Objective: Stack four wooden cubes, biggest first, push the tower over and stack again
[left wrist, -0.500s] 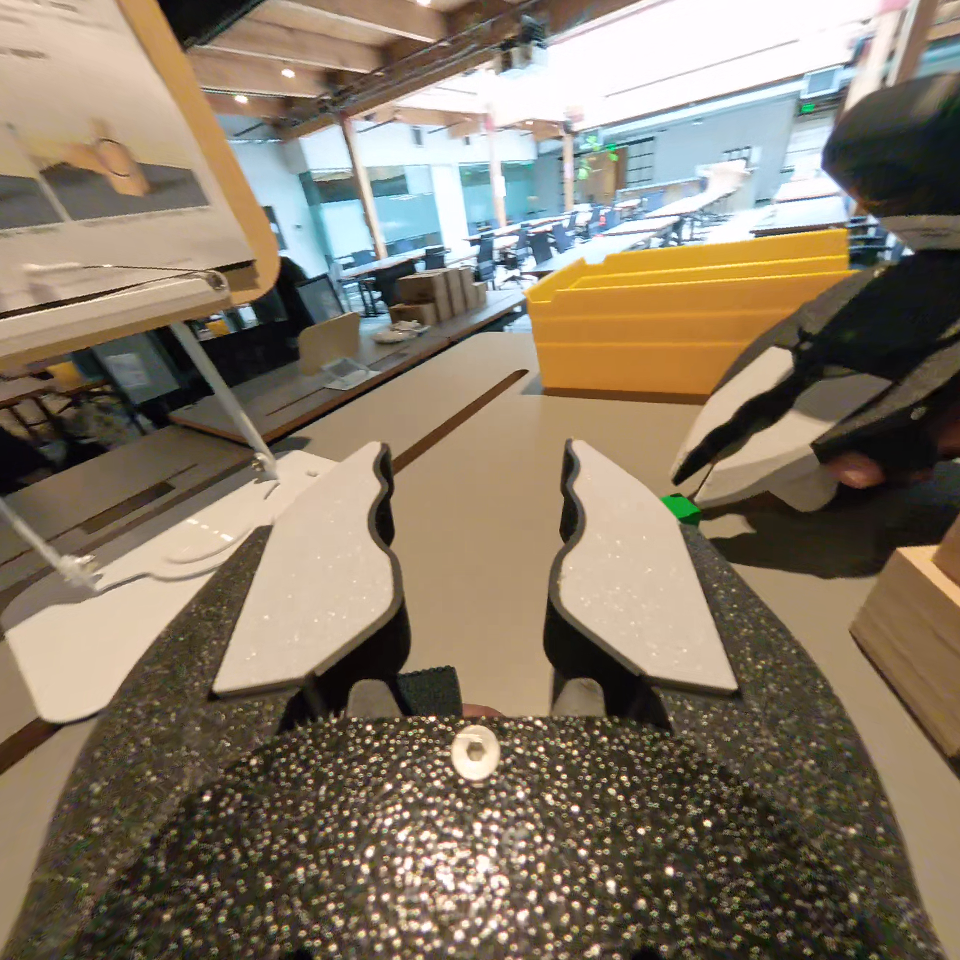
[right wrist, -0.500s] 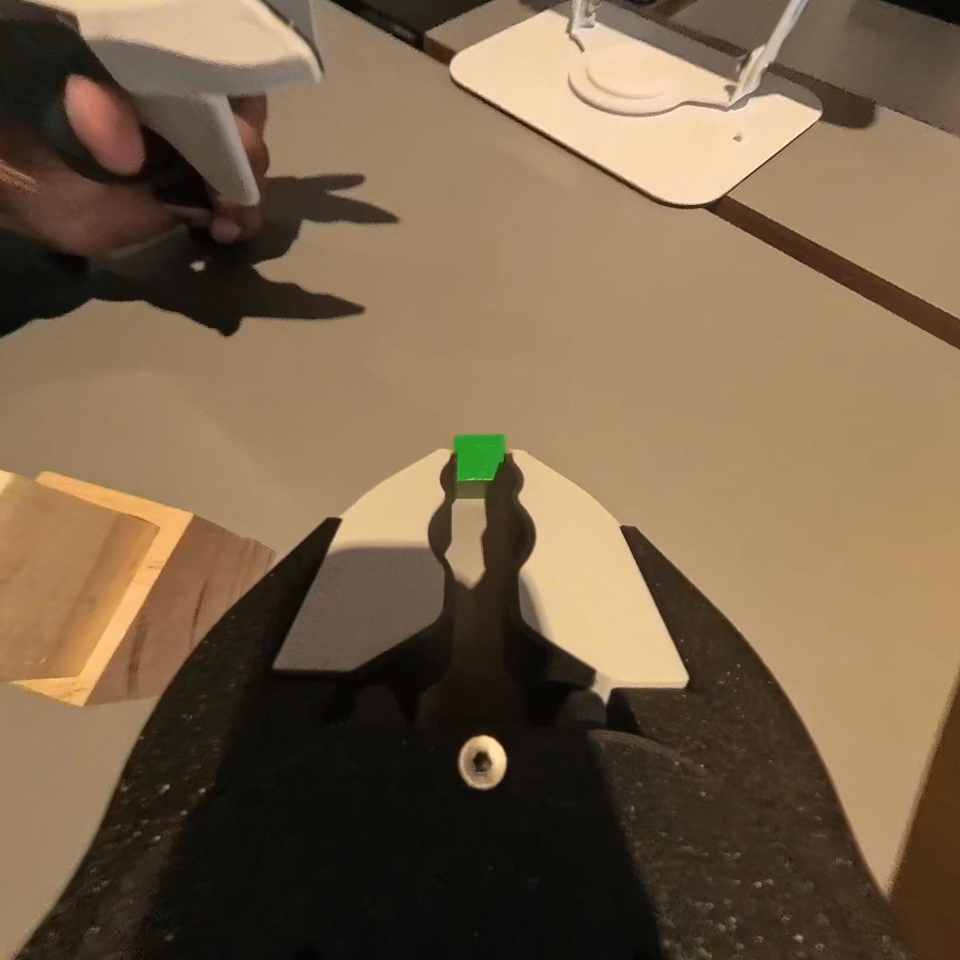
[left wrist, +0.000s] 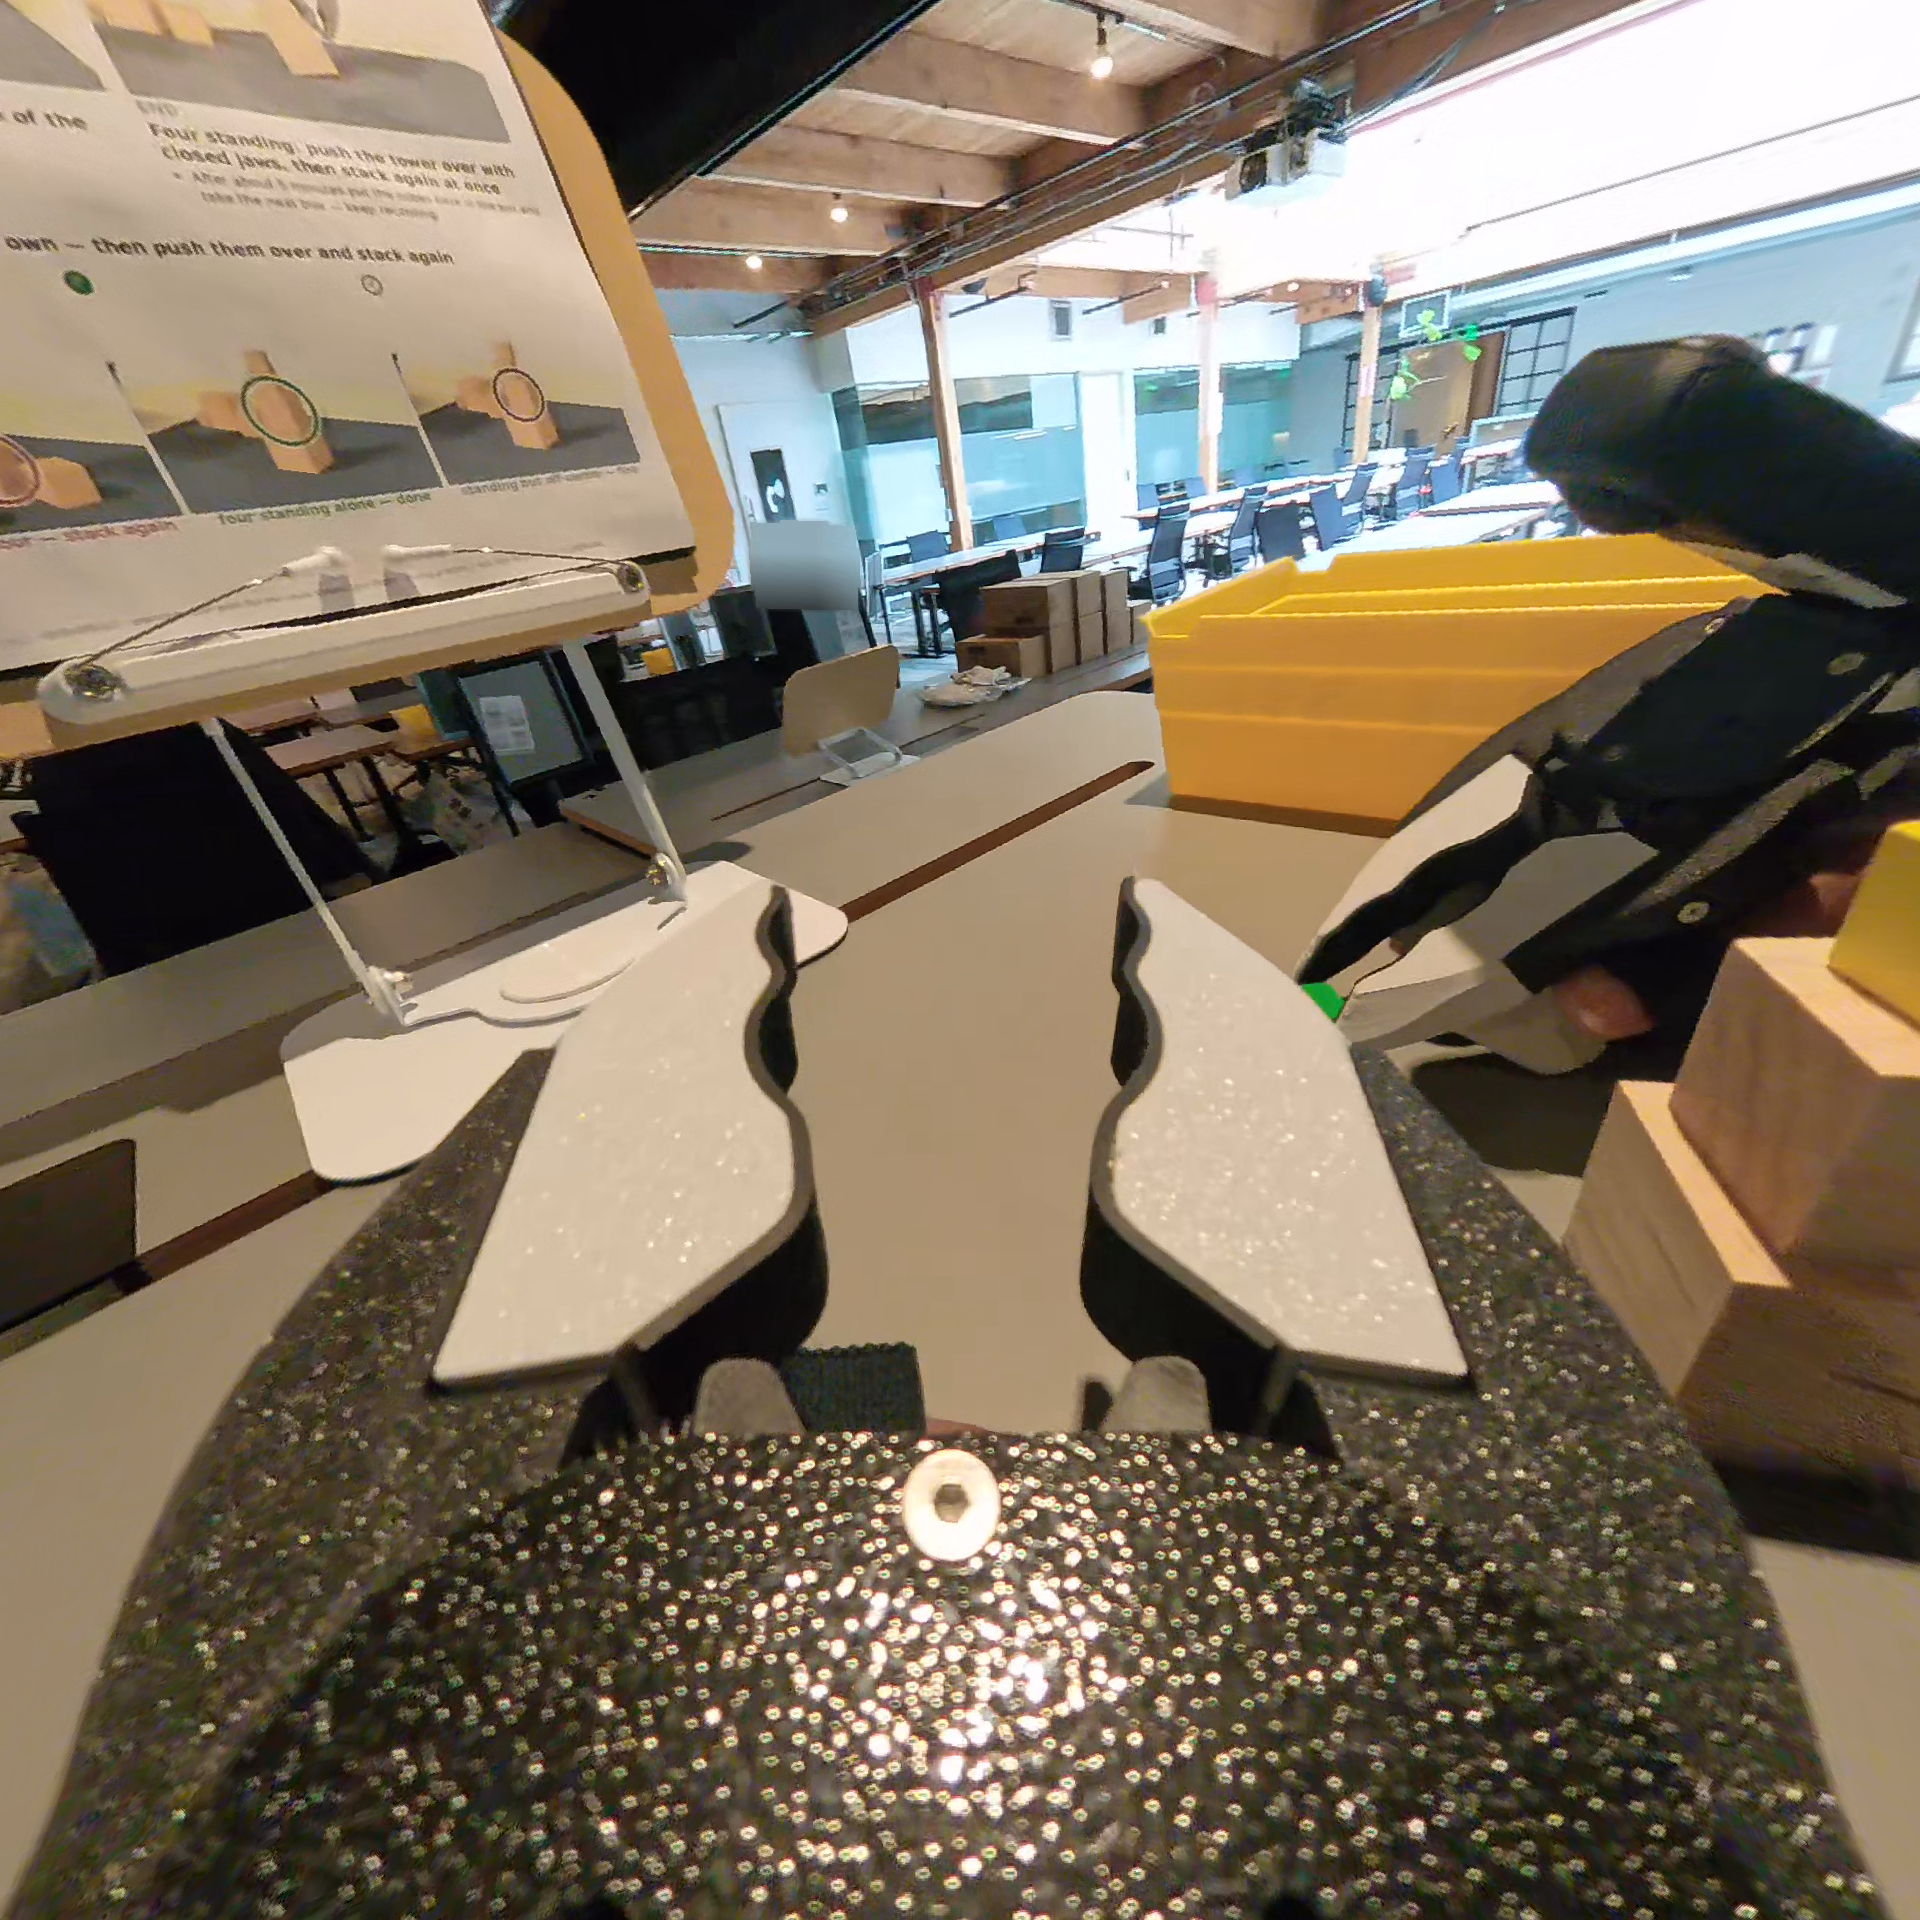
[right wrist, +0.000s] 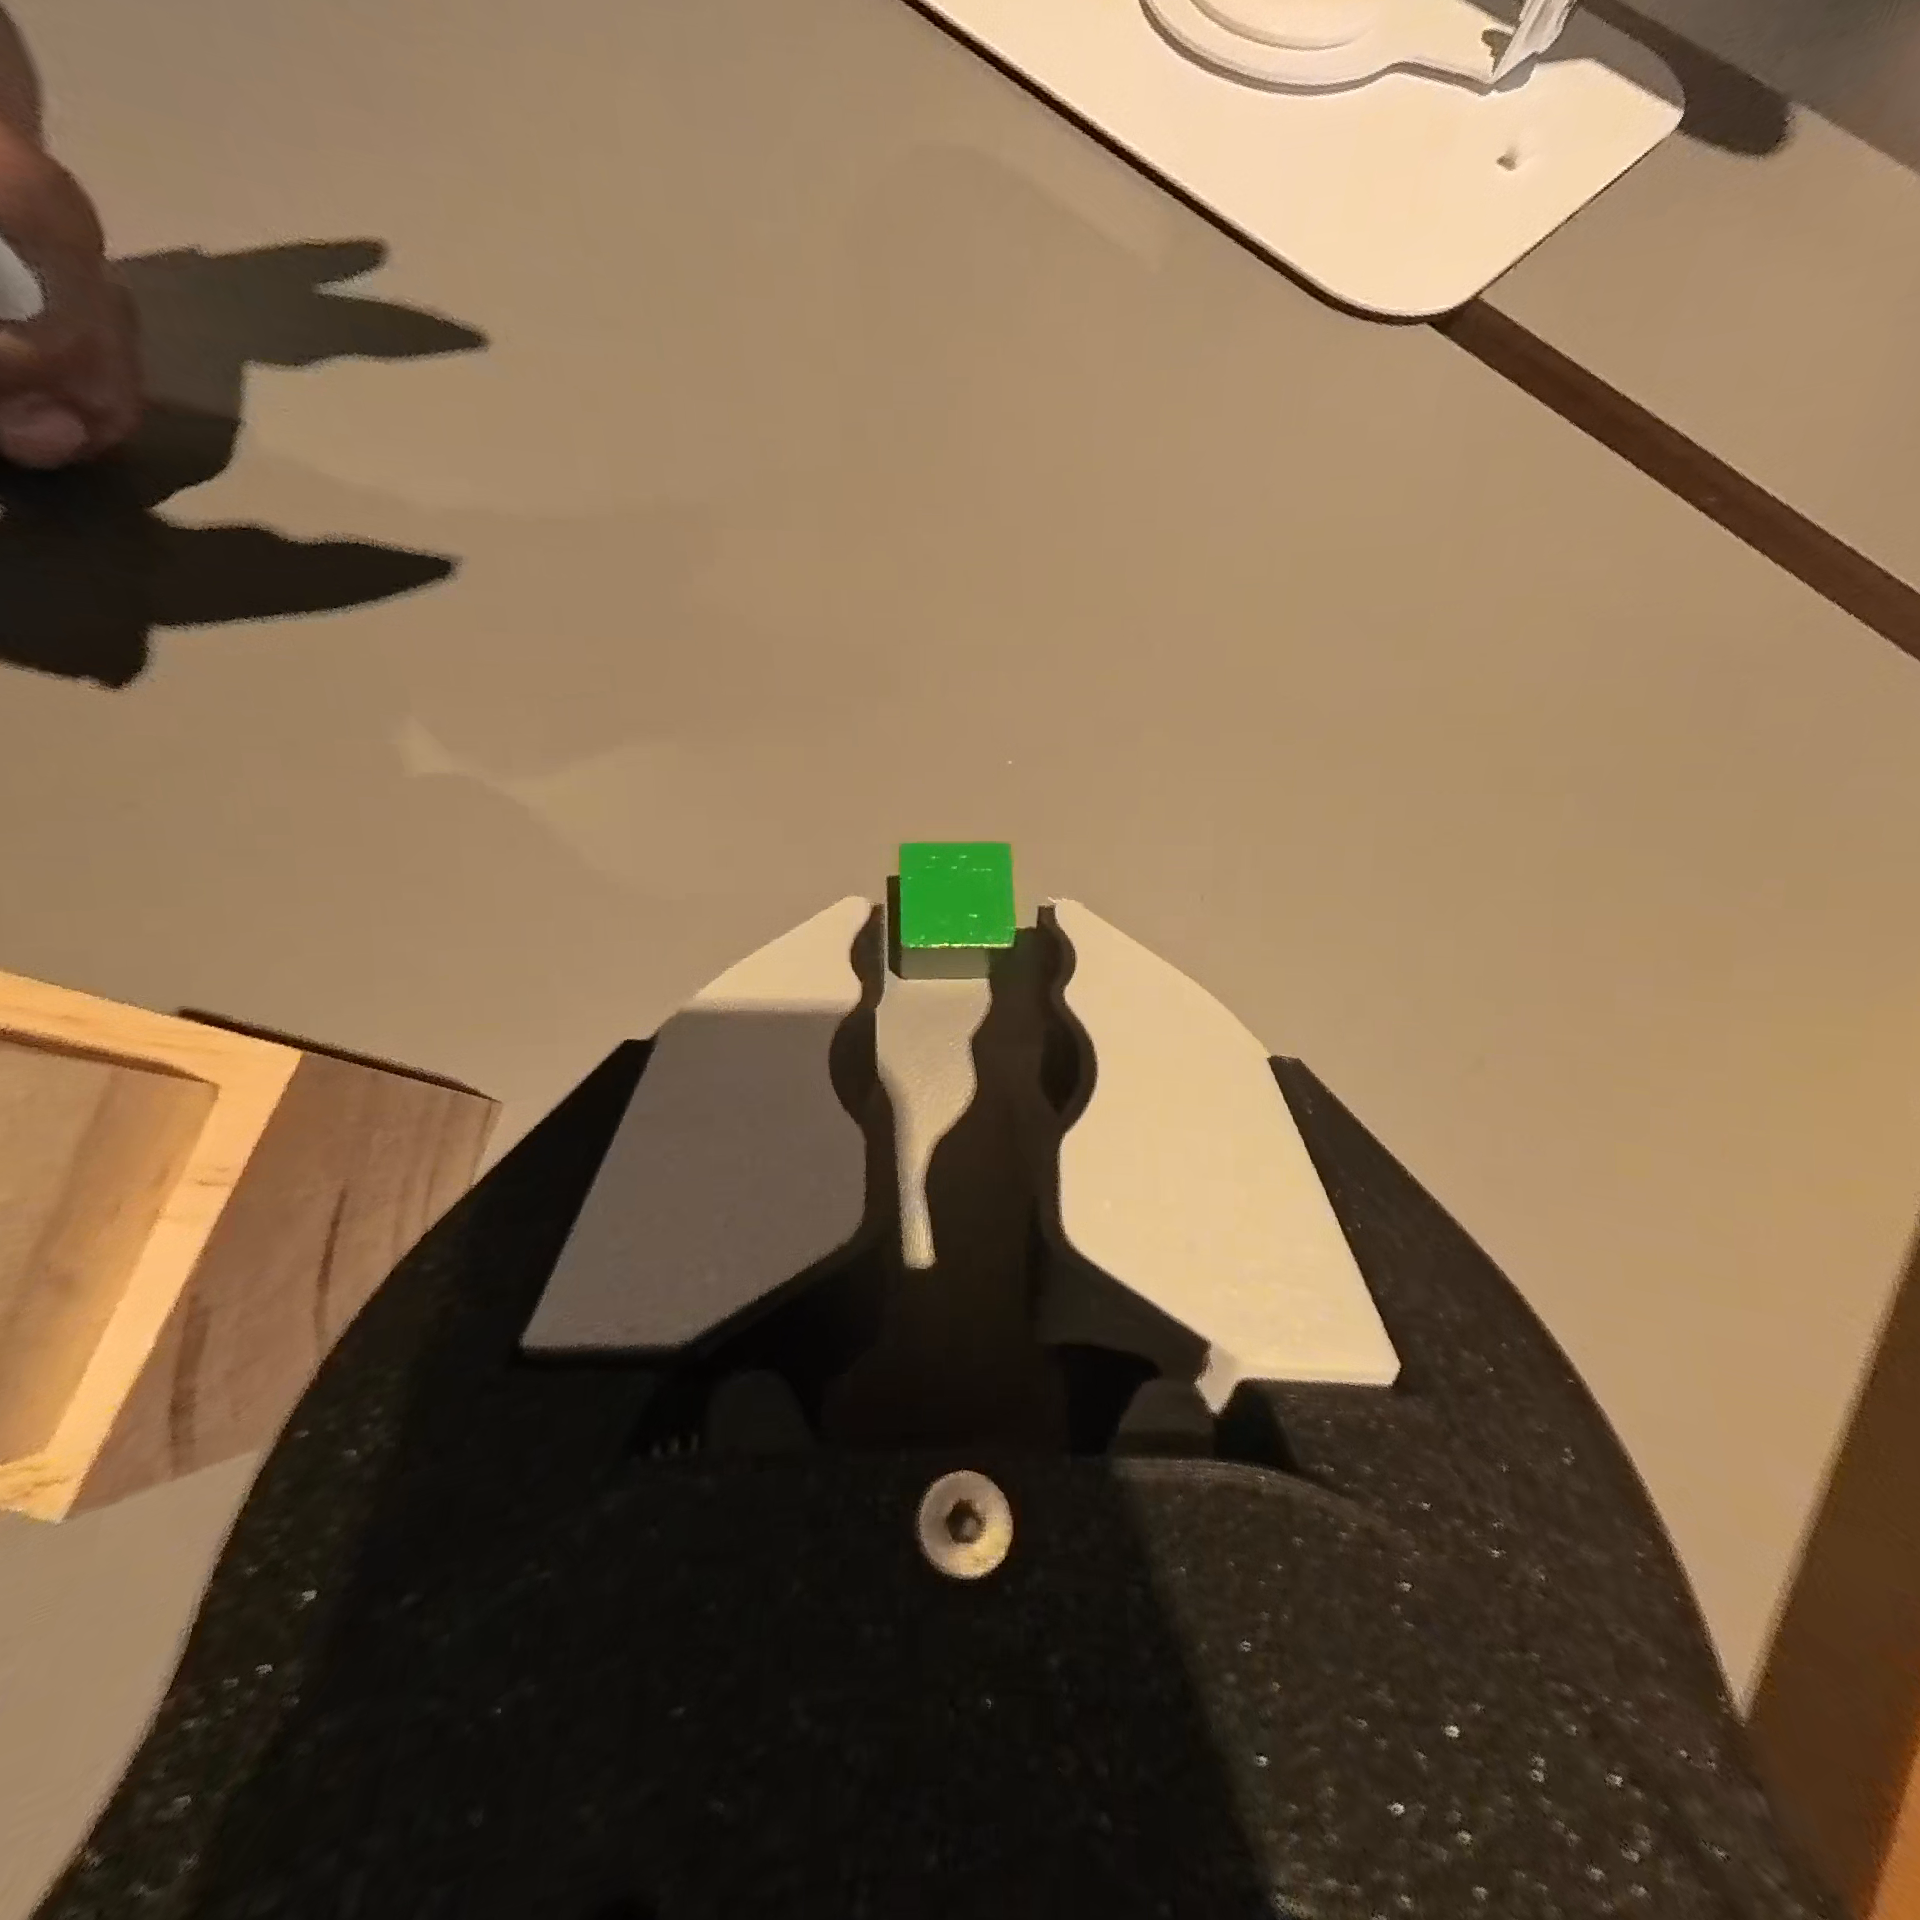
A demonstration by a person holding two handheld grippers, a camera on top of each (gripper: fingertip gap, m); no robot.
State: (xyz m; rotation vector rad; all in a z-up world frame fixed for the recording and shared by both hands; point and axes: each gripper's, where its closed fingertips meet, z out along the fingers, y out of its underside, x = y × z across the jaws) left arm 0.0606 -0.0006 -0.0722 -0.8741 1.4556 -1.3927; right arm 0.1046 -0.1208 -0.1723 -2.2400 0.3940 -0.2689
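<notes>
Green small cube [right wrist: 954, 896]: pinched at tips of right gripper [right wrist: 961, 920], frame centre. Left gripper [left wrist: 951, 935]: jaws wide apart, empty. Wooden stack [left wrist: 1766, 1195], right edge.

Counts, both wrist views combined.

Cubes: four are showing. One small green cube [right wrist: 954, 896] is sitting between the right gripper's tips; three are standing stacked at the right edge of the left wrist view: large plain wooden cube [left wrist: 1756, 1288] at bottom, a medium plain wooden cube [left wrist: 1808, 1091] on it, a yellow cube [left wrist: 1883, 914] on top, only partly in frame.

Grippers: two, left gripper [left wrist: 951, 940] and right gripper [right wrist: 958, 906].

Yellow bins [left wrist: 1351, 707]: at least three are sitting nested.

Document stand [left wrist: 520, 997]: one, carrying one instruction sheet [left wrist: 260, 312].
</notes>
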